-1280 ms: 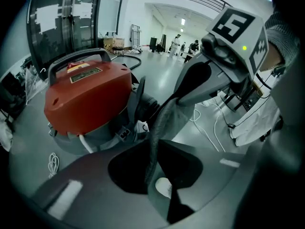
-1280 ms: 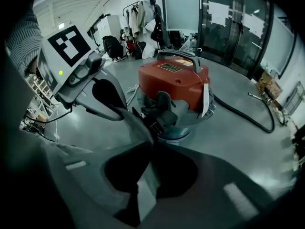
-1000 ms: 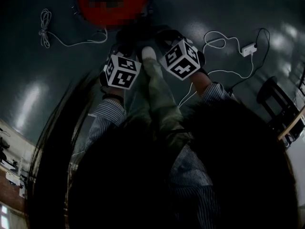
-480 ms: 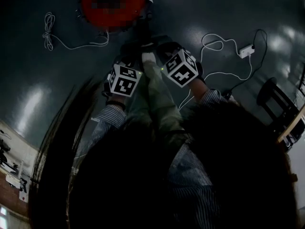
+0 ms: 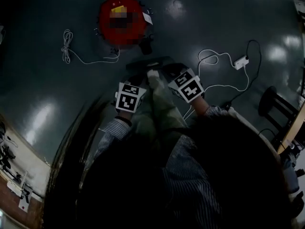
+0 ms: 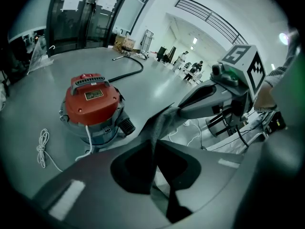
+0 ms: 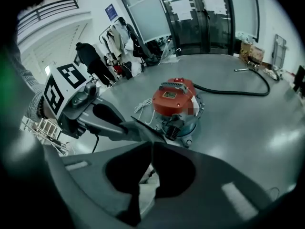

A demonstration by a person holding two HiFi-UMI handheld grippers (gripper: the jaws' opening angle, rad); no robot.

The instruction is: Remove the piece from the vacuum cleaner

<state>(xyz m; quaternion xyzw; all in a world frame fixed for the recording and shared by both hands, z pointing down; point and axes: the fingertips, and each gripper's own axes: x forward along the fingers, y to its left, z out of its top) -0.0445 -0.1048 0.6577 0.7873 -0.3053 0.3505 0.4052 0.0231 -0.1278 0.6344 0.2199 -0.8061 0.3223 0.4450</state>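
Note:
The vacuum cleaner point(image 5: 121, 20) has a red top and stands on the dark floor, also in the left gripper view point(image 6: 93, 106) and the right gripper view point(image 7: 176, 104). A limp grey-green piece point(image 5: 155, 92) hangs between my two grippers, well clear of the vacuum. My left gripper point(image 6: 155, 142) is shut on one edge of the piece point(image 6: 162, 123). My right gripper point(image 7: 151, 147) is shut on the other edge of the piece point(image 7: 143, 130). In the head view the left gripper point(image 5: 138, 80) and right gripper point(image 5: 167, 73) sit side by side.
A coiled white cord point(image 5: 66, 46) lies left of the vacuum. A white cable with a plug block point(image 5: 240, 61) trails at the right. A black stool point(image 5: 274, 101) and a wooden table edge point(image 5: 290, 128) stand at far right. A black hose point(image 7: 238, 90) lies behind the vacuum.
Both grippers, still shut on the piece, have drawn back from the vacuum cleaner toward the person. The vacuum now looks smaller and farther away in the head view.

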